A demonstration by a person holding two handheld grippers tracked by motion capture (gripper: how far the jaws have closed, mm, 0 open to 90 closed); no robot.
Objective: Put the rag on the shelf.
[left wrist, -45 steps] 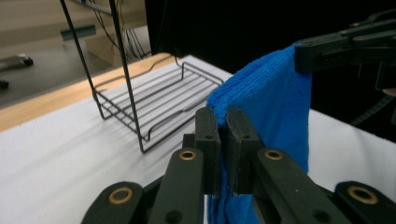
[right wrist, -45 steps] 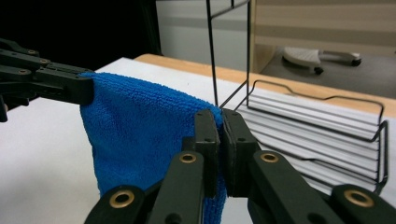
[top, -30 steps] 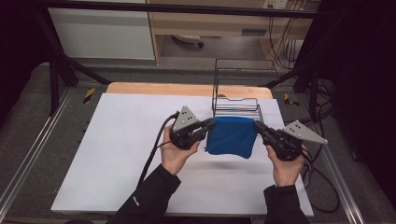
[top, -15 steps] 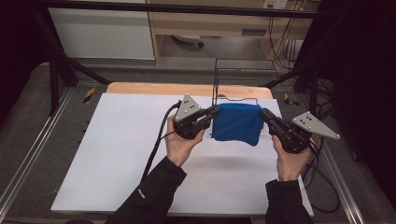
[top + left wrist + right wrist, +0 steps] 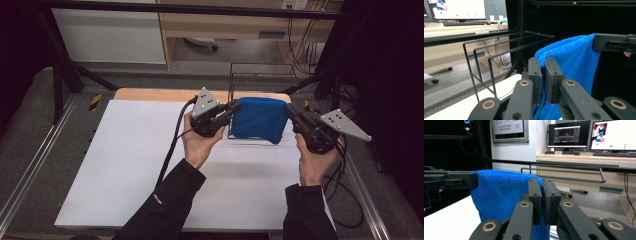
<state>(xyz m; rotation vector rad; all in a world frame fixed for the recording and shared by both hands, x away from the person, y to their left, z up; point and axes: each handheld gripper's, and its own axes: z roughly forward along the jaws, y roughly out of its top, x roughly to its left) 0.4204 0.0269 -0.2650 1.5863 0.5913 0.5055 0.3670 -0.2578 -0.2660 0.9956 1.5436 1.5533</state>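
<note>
While my hands hover above the white table [image 5: 125, 165], my left tool [image 5: 234, 107] and right tool [image 5: 291, 111] are each clamped tight on an upper corner of the blue cloth [image 5: 260, 120], which hangs between them before the black wire rack [image 5: 250, 70].

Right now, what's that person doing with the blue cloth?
A person holds a gripper in each hand. The left gripper and the right gripper each pinch one top corner of the blue cloth, so it hangs stretched between them above the white table. A black wire rack stands just behind the cloth, and the cloth is not draped on it yet.
</note>
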